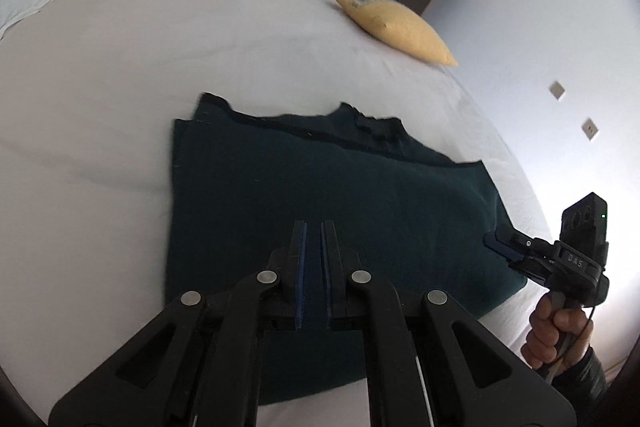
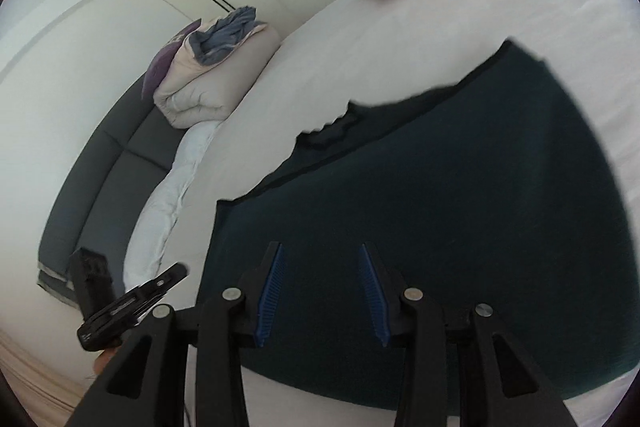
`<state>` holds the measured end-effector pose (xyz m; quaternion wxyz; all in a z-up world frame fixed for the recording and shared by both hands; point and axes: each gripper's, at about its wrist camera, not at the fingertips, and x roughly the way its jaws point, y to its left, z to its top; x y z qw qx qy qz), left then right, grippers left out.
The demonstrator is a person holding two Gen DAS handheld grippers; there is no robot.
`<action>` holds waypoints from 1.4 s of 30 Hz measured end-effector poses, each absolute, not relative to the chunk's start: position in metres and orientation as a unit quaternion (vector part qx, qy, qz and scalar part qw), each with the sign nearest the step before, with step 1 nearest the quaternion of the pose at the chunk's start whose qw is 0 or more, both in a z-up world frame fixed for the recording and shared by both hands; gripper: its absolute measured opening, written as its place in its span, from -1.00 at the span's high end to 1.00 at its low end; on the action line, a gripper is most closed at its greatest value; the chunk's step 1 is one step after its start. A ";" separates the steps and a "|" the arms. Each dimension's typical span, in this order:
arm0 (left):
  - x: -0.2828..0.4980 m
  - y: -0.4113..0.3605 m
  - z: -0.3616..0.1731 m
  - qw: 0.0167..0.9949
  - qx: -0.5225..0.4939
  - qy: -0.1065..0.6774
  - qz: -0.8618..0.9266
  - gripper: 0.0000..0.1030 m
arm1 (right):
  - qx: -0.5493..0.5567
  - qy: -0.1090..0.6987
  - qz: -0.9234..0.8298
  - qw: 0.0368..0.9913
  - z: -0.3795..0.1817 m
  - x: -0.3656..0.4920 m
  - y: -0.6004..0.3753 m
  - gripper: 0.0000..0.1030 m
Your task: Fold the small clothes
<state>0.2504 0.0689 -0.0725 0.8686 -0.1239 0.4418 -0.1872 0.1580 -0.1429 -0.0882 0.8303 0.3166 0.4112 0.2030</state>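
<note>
Dark teal knit garment [image 1: 320, 195] lies folded flat on the bed [image 1: 120, 107], roughly rectangular, black trim on the far edge; a yellow pillow [image 1: 396, 23] sits well beyond it. Left claw [image 1: 314, 227] is closed, blue pads nearly together with nothing between, hovering over the near part of the cloth; right claw [image 2: 322, 251] is partly open and empty, ribbed blue pads above the cloth. Only the left view shows the hand [image 1: 556, 327] on the right claw's handle; only the right view shows the grey headboard [image 2: 100, 179].

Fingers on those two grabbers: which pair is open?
The right gripper: its blue-padded fingers stand apart, empty, above the dark garment. The left gripper has its fingers nearly together.
</note>
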 end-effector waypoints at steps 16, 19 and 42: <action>0.222 0.109 -0.140 0.839 -0.186 0.478 -0.181 0.89 | 0.433 0.357 0.096 0.822 -0.133 0.096 -0.251 0.70; 0.223 0.111 -0.142 0.838 -0.187 0.480 -0.181 0.89 | 0.464 0.331 0.042 0.820 -0.132 0.075 -0.283 0.71; 0.214 0.097 -0.146 0.849 -0.167 0.472 -0.168 0.89 | 0.359 0.458 0.190 0.791 -0.126 0.149 -0.089 0.22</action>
